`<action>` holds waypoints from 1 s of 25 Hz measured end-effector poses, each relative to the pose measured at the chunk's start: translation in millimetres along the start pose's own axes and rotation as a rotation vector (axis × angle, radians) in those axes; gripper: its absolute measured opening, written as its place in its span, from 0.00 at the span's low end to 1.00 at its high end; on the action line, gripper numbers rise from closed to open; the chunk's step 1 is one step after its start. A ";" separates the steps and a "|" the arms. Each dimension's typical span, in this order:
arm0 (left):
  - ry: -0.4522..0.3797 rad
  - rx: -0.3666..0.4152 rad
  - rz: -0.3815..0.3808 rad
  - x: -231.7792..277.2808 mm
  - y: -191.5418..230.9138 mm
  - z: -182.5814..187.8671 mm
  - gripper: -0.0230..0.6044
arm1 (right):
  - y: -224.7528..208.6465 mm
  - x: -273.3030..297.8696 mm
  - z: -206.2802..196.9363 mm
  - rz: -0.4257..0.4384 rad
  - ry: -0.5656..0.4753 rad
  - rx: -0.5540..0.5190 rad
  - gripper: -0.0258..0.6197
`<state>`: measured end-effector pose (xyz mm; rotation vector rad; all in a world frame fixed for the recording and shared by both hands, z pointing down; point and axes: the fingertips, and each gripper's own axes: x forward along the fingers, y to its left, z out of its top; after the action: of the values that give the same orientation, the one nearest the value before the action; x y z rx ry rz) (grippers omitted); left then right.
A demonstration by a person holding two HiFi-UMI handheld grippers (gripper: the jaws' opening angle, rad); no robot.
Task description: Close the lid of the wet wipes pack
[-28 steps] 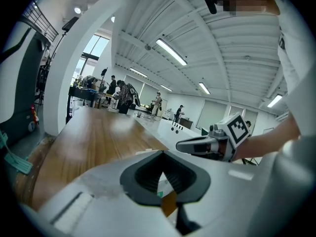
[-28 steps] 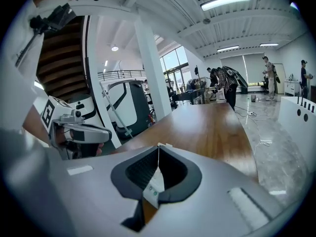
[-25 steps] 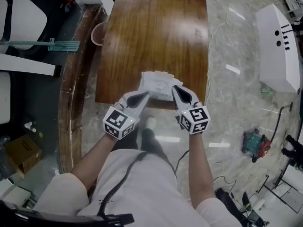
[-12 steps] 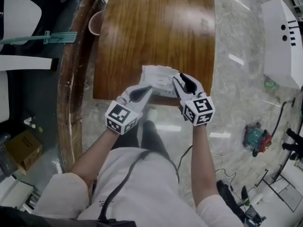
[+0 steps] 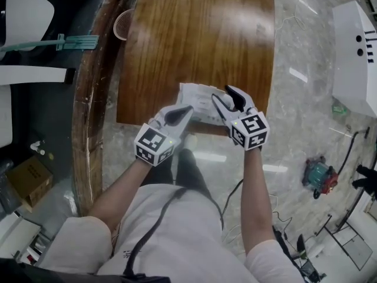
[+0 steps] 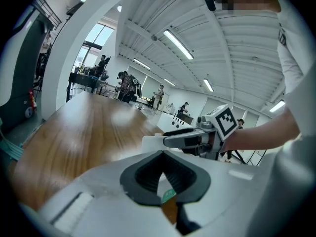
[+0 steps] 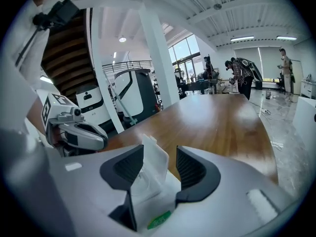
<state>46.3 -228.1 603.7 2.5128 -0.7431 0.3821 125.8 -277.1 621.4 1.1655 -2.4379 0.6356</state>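
Observation:
A white wet wipes pack (image 5: 197, 102) lies at the near edge of the wooden table (image 5: 194, 34). My left gripper (image 5: 184, 112) grips the pack's left end; in the left gripper view its pads (image 6: 148, 169) meet over the white wrapper and its green label (image 6: 168, 195). The right gripper (image 5: 225, 97) is at the pack's right side, jaws opening. In the right gripper view the white lid (image 7: 154, 164) stands upright between the parted pads (image 7: 190, 169), and the pack (image 7: 148, 216) lies below.
A white machine (image 5: 356, 58) stands on the marble floor to the right, with a red and teal device (image 5: 318, 178) nearer me. A round basket (image 5: 122, 23) and a green tool (image 5: 76, 42) are left of the table, a cardboard box (image 5: 29, 178) lower left.
The right gripper's jaws have spread apart from a shut pinch at the pack. Both hands shifted slightly right and sank a little; the pack stays at the table edge.

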 end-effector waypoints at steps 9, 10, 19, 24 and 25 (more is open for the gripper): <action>0.006 -0.007 0.015 7.2 2.9 2.3 0.04 | 9.3 10.7 -1.6 0.100 0.028 -0.018 0.35; 0.004 -0.010 0.017 7.0 3.1 3.6 0.04 | 10.1 10.6 -1.4 0.104 0.028 -0.020 0.35; 0.002 0.001 0.033 4.8 2.9 3.0 0.04 | 20.9 6.6 -0.5 0.144 0.034 -0.053 0.35; -0.009 0.007 0.038 0.9 -1.9 5.8 0.04 | 27.4 0.1 -0.2 0.149 0.030 -0.068 0.35; -0.011 0.010 0.039 -0.3 -2.9 6.1 0.04 | 28.8 -1.2 0.2 0.149 0.029 -0.071 0.35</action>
<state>48.4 -229.1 597.4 2.5145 -0.7969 0.3864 103.6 -260.4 613.7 0.9477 -2.5181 0.5993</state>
